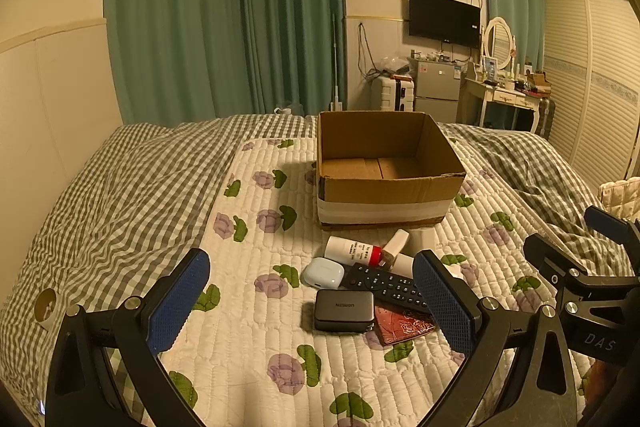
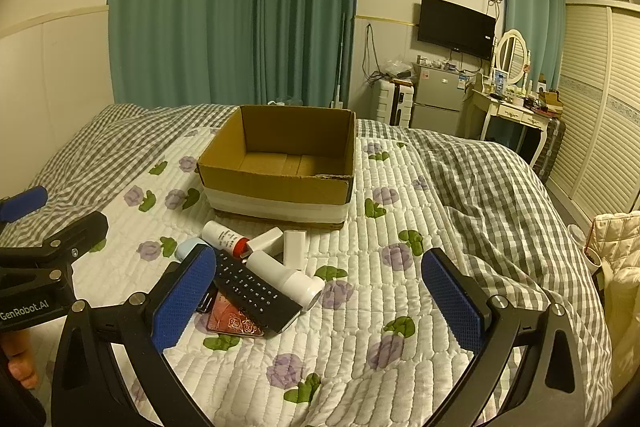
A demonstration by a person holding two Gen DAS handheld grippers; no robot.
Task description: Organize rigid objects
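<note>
Here, in the left wrist view, the left gripper [image 1: 312,303] hangs over the bed with its 2 blue-padded fingers [image 1: 180,301] spread wide apart, holding nothing. Between them lies a small heap of rigid objects on the quilted floral blanket [image 1: 248,347]. The landmark is an open cardboard box [image 1: 384,167] with a white band round its base, standing on the blanket. Just in front of the box lie a white tube with a red cap [image 1: 352,251] and a small bottle with a white cap [image 1: 394,247]. Nearer the camera from the box are a pale blue earbud case [image 1: 323,271], a black remote control [image 1: 386,287], a dark grey UGREEN charger [image 1: 344,309] and a red case with embossed roses [image 1: 404,325], partly under the remote. The right gripper [image 1: 576,263] shows at the right edge.

In the right wrist view, the right gripper [image 2: 320,299] is likewise opened wide and empty above the blanket [image 2: 400,367]. The same box [image 2: 280,163] sits ahead. In front of it lie the red-capped tube [image 2: 224,237], a white rectangular container [image 2: 294,247], a white cylindrical bottle [image 2: 288,277], the remote [image 2: 256,293] and the rose case [image 2: 236,321]. Part of the left gripper [image 2: 52,247] is at the left edge.
</note>
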